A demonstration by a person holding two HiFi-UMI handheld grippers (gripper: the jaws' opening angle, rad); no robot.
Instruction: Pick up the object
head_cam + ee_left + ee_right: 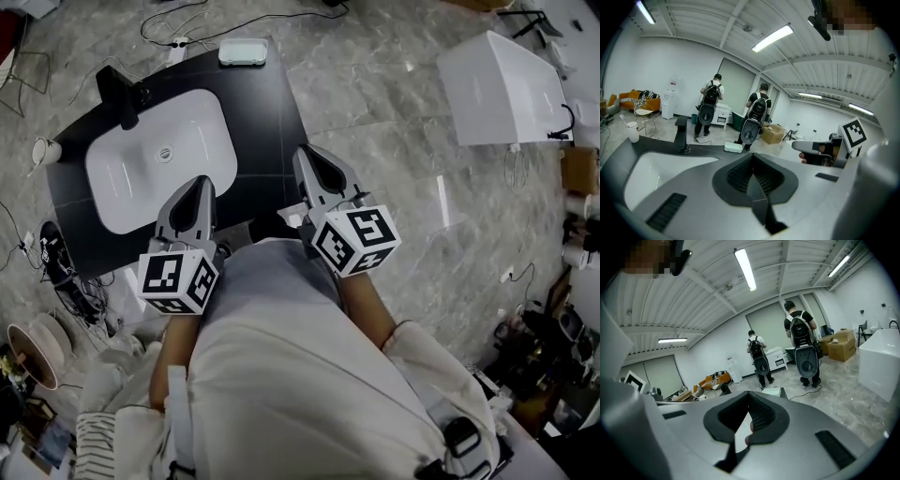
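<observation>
The approach has not begun. The left gripper [201,183] and right gripper [313,156] hang near the person's body, fingers clenched on nothing. The likely target, a small pale-green rectangular box [243,52], lies at the far edge of the black table [267,122], beyond the white oval basin [127,183]. The next move calls for released fingers and a far reach.

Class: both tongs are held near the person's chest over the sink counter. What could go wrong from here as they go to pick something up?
Both the left tongs and the right tongs are shut. Reaching without opening could shove the small box, which sits at the far edge of the counter, off it. Loose cables lie by the counter's left side, a possible trip hazard.
</observation>
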